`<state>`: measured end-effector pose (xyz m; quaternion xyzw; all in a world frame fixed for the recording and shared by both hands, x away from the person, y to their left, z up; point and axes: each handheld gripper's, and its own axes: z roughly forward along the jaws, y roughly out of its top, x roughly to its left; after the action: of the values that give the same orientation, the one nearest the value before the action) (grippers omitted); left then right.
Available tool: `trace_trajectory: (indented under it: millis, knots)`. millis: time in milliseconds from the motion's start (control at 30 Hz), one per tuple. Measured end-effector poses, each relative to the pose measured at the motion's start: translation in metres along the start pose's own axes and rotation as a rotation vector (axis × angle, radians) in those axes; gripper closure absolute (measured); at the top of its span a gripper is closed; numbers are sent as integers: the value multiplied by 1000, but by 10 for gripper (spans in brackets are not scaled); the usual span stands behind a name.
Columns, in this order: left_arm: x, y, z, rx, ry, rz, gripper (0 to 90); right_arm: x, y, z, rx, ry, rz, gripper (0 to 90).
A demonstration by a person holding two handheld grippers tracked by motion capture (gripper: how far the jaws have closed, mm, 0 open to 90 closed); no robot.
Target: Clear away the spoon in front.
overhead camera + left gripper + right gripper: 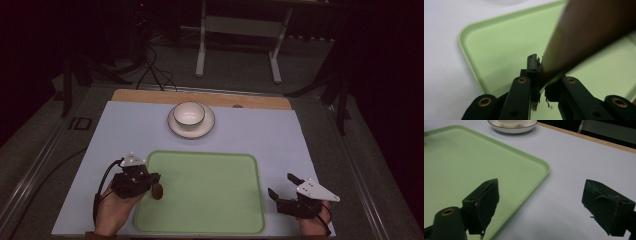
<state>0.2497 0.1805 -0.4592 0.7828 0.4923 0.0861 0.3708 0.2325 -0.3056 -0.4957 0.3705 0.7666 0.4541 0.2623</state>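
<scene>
My left gripper (150,181) hangs over the left edge of the light green tray (210,200), shut on a dark brown object (157,191). In the left gripper view that brown object (589,32) runs from the jaws up to the right, widens as it goes, and is blurred; I cannot tell what it is. The left gripper (540,65) has its pads pressed on the narrow end. My right gripper (282,186) rests on the table to the right of the tray, open, with nothing between its fingers (486,200).
A white bowl (189,113) sits on a white saucer (191,131) at the far middle of the pale blue table top (280,135). The saucer (511,128) is beyond the tray (461,157) in the right gripper view. Table legs and cables are behind the table.
</scene>
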Motion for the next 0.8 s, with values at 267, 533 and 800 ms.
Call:
trace_trajectory:
  millis: [267,533,800]
  knots:
    - [30,14,25,-7,-39,-92,787,0,0,1,2,0,-1,140]
    - [46,1,53,19,-121,-185,792,-1,0,1,1,-1,1,140]
    - [47,-19,56,33,-110,-222,754,0,0,2,9,4,-3,140]
